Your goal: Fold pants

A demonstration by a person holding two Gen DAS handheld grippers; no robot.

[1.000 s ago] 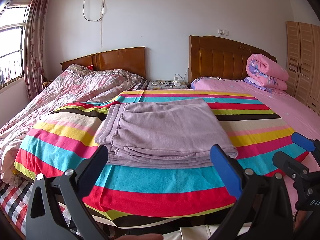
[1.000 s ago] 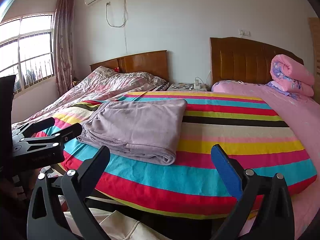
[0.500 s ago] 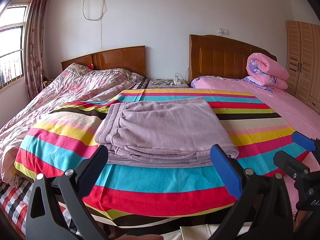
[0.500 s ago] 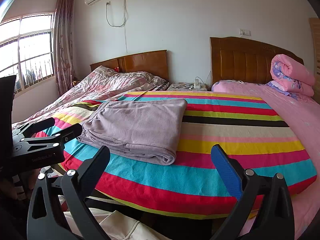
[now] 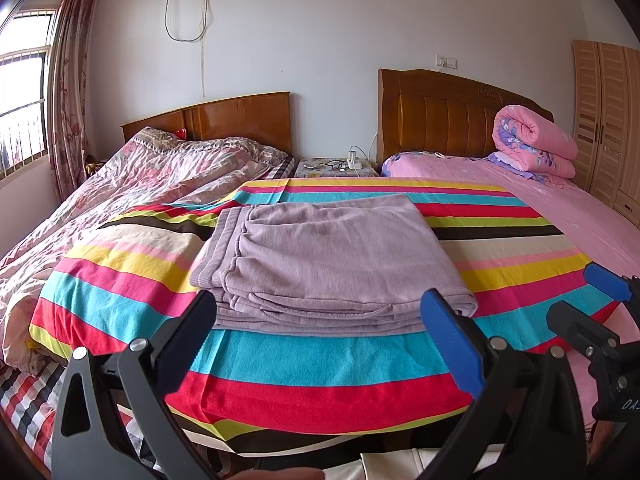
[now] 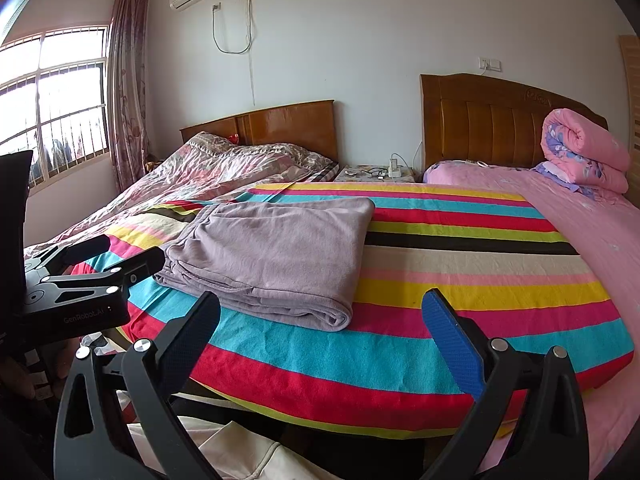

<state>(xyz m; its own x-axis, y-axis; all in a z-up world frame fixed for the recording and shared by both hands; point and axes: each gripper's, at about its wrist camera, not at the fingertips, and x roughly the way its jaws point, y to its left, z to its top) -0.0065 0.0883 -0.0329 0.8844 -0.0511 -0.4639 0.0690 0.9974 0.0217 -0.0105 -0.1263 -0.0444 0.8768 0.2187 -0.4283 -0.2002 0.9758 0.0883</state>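
Since one second ago almost nothing has moved; we see both views only a little shifted. The folded lilac pants (image 5: 332,264) lie flat on the striped blanket (image 5: 320,364), with the layered open edges toward us and the waistband on the left side. The fold on their right side is smooth. Much free blanket stays to the right of the pants and a wide band in front of them. The left gripper (image 5: 320,336) hovers before the near edge, its jaws spread wide and holding nothing. The right gripper (image 6: 320,336) hovers to the right of it, also spread and empty, apart from the cloth. Farther right lies the pink sheet (image 5: 580,216).
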